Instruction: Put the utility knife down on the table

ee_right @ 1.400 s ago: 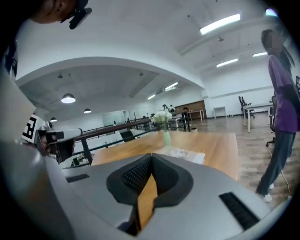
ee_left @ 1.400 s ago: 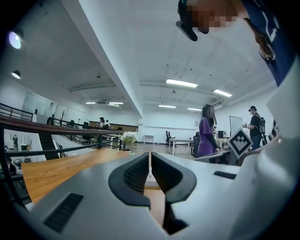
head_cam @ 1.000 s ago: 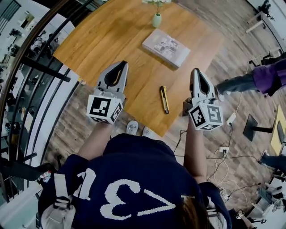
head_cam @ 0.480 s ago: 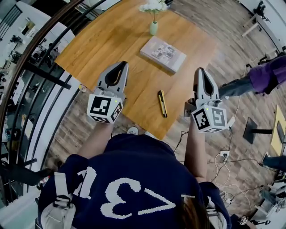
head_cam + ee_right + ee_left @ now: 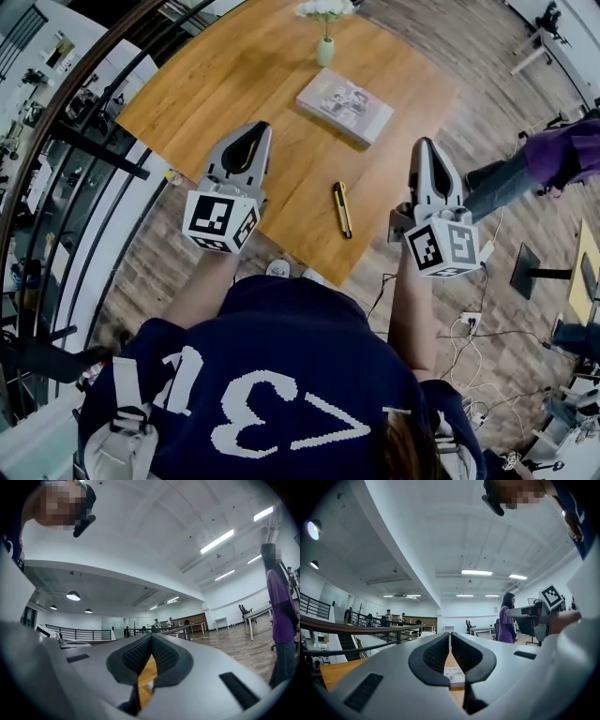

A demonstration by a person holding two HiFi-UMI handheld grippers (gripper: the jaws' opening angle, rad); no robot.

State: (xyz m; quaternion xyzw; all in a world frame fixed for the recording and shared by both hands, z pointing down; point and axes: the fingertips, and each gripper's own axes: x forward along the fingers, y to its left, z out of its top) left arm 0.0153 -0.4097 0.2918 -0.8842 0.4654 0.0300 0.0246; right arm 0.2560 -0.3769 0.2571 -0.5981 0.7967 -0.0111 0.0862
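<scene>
Head view: my left hand-held gripper [image 5: 254, 129], clenched on nothing; my right hand-held gripper [image 5: 424, 144], likewise clenched and empty. Utility knife [image 5: 342, 208], flat on the wooden desk [image 5: 225, 89] between them, touching neither. Beyond it, a book [image 5: 344, 103]; farthest, a flower vase [image 5: 325, 49].

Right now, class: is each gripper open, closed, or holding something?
Left gripper: closed, holding nothing.
Right gripper: closed, holding nothing; the utility knife lies on the table.
</scene>
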